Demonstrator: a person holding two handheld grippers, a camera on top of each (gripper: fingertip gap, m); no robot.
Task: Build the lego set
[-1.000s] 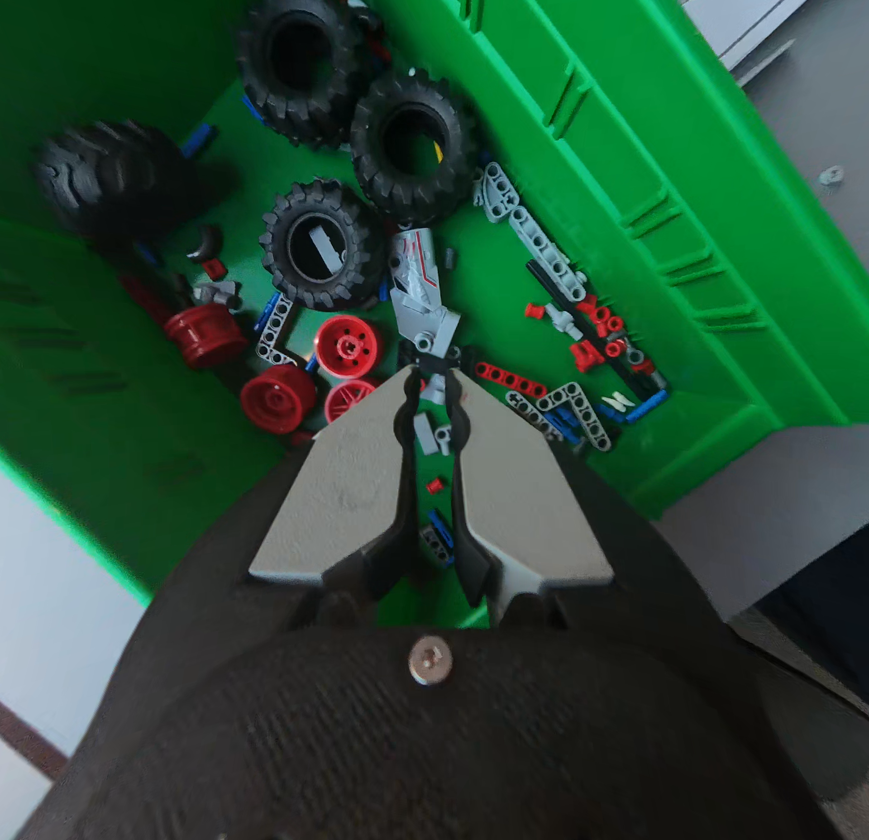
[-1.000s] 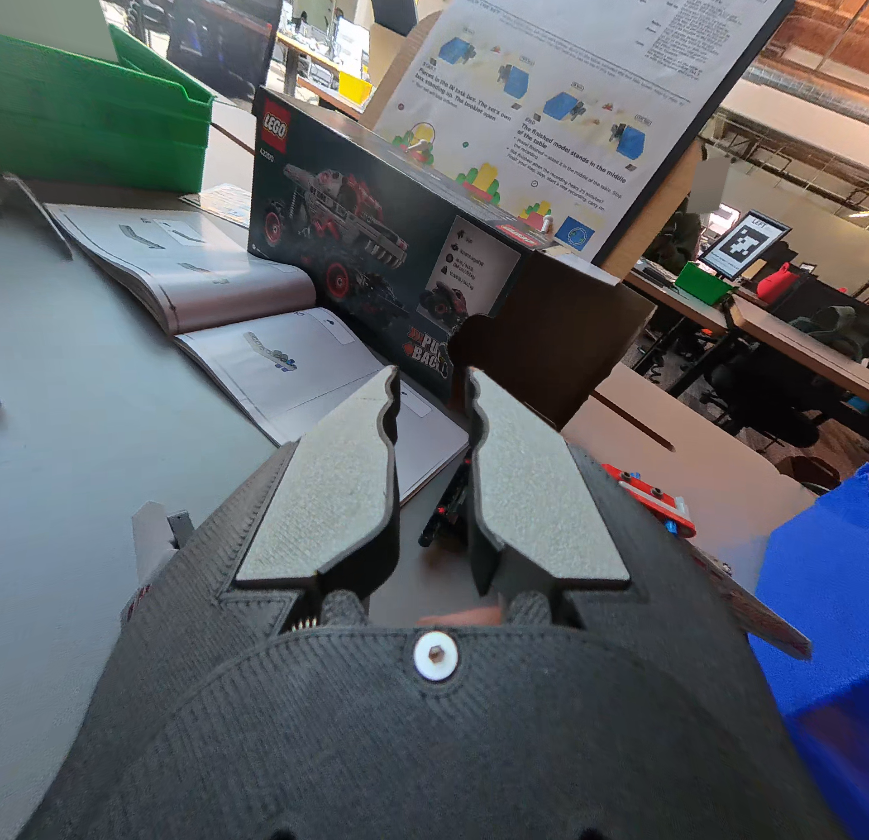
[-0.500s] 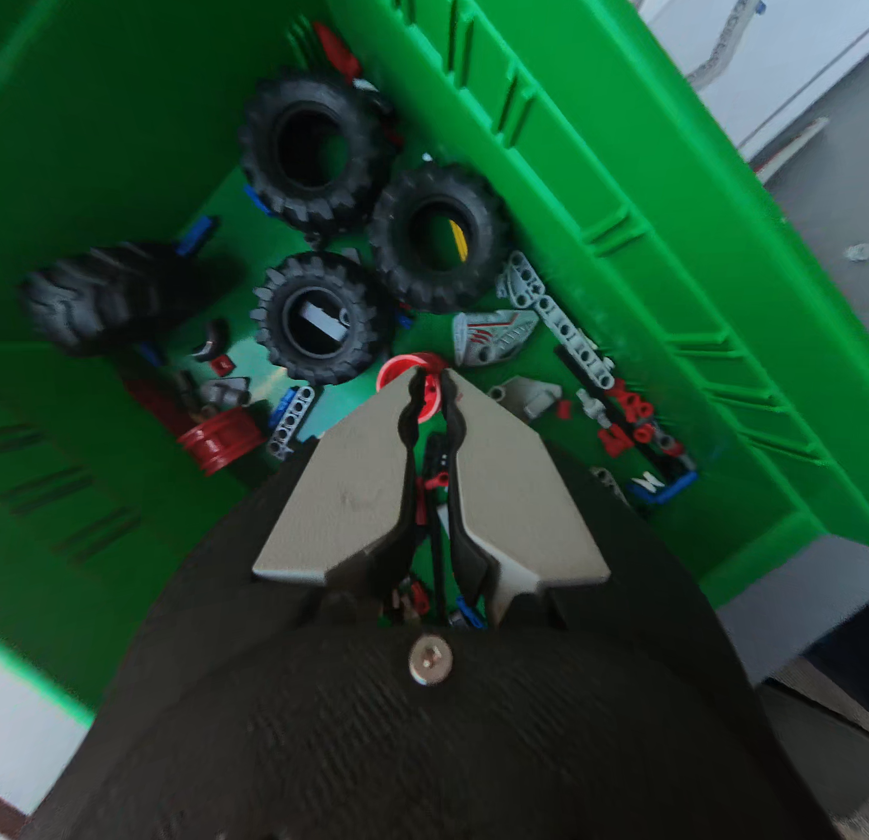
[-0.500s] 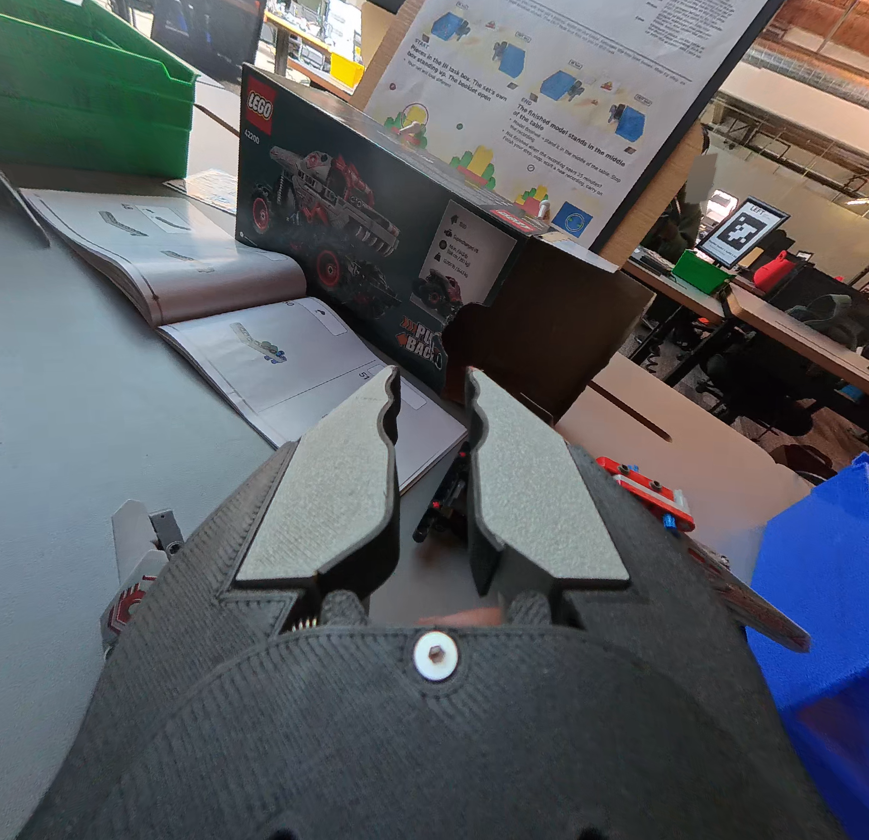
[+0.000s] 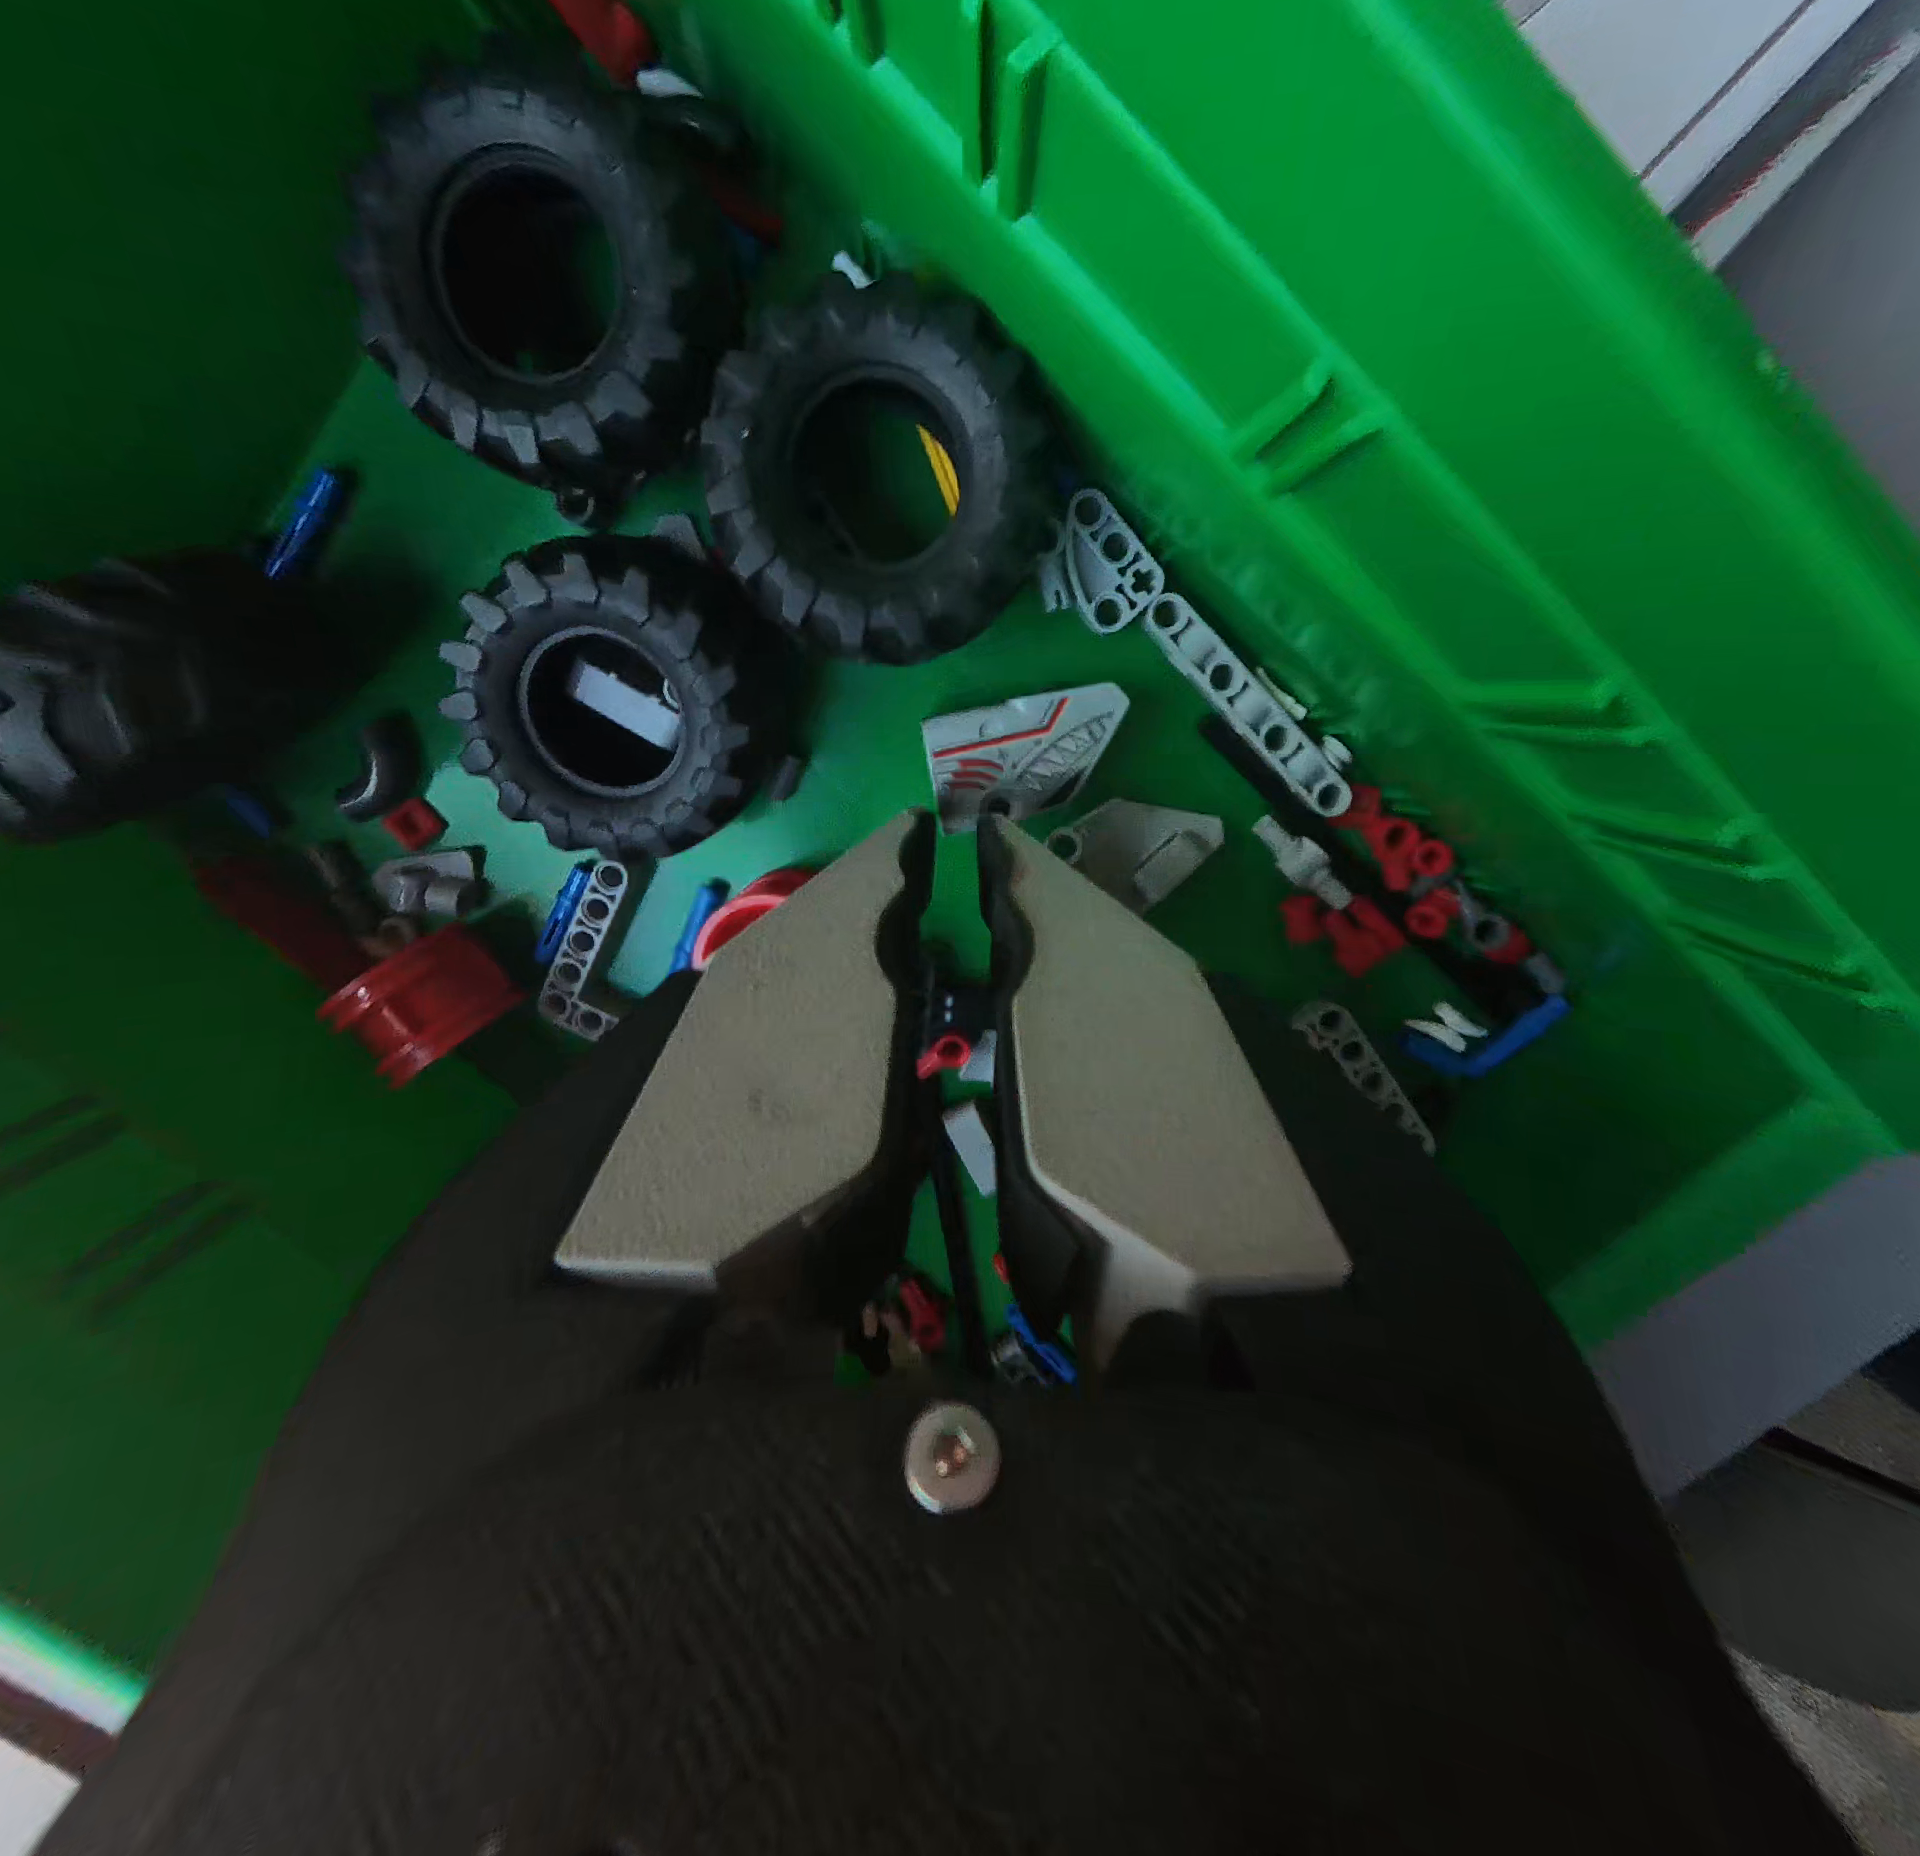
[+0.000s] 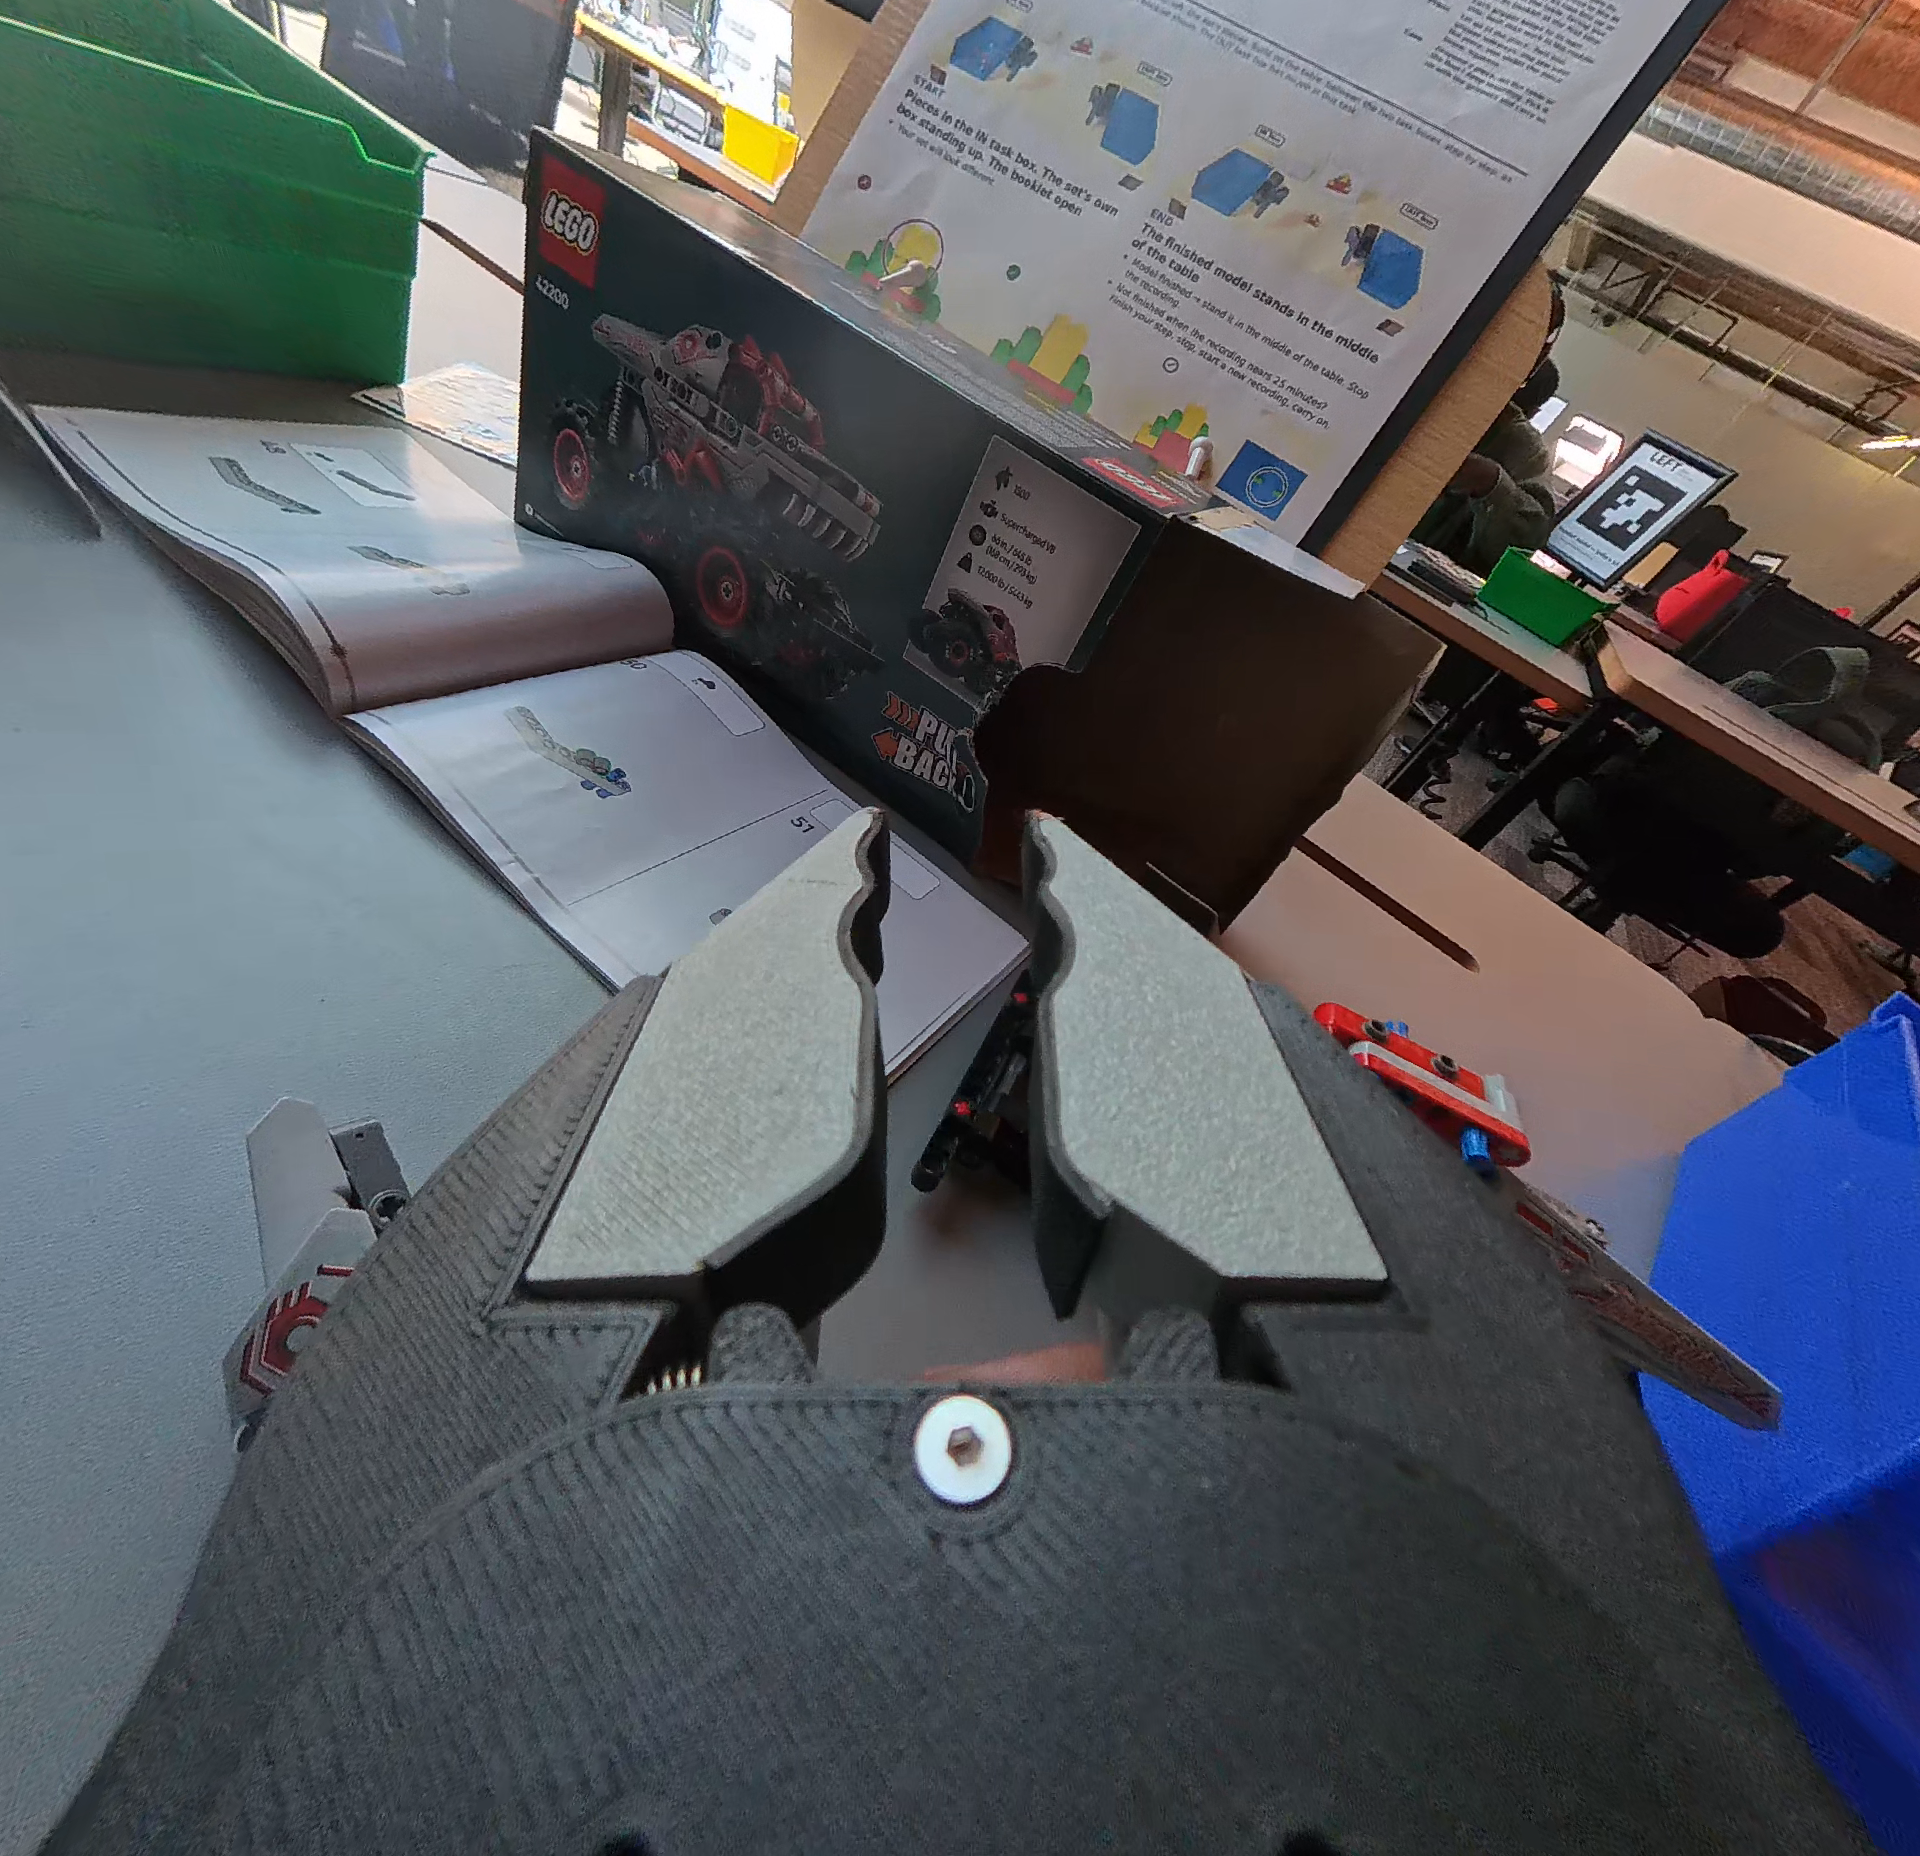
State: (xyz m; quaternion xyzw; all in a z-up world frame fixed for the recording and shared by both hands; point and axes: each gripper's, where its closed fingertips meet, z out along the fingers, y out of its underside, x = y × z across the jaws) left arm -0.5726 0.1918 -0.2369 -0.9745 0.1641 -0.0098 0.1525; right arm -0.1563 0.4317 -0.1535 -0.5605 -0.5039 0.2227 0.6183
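In the left wrist view my left gripper [image 5: 954, 832] hangs inside a green bin [image 5: 1299, 372] of loose Lego parts. Its jaws are almost closed on a thin black piece [image 5: 940, 1006] with a red pin that runs back between the fingers. Just past the tips lie a grey printed panel [image 5: 1023, 757] and a plain grey panel [image 5: 1143, 845]. Three black tires [image 5: 613, 705] lie beyond, with a red wheel hub [image 5: 421, 1006] at the left. My right gripper [image 6: 956, 840] is open and empty above the table, over a small black and red assembly [image 6: 982, 1100].
An open instruction booklet [image 6: 499, 746] and the set's box [image 6: 831, 518] lie ahead of the right gripper. A blue bin [image 6: 1818, 1307] stands at the right beside a red and grey sub-assembly [image 6: 1434, 1079]. A grey panel piece [image 6: 296, 1224] lies at the left, with stacked green bins [image 6: 187, 196] far left. The grippers' ends are close to 50 centimetres from one another. The red wheel hub [image 5: 421, 1006] sits 10 centimetres or so from the ends of my left fingers.
The left gripper has shifted over the bin and now carries the thin black piece between its fingers; the grey panels seen at its tips now lie apart on the bin floor. The right gripper stays open, drifting slightly.
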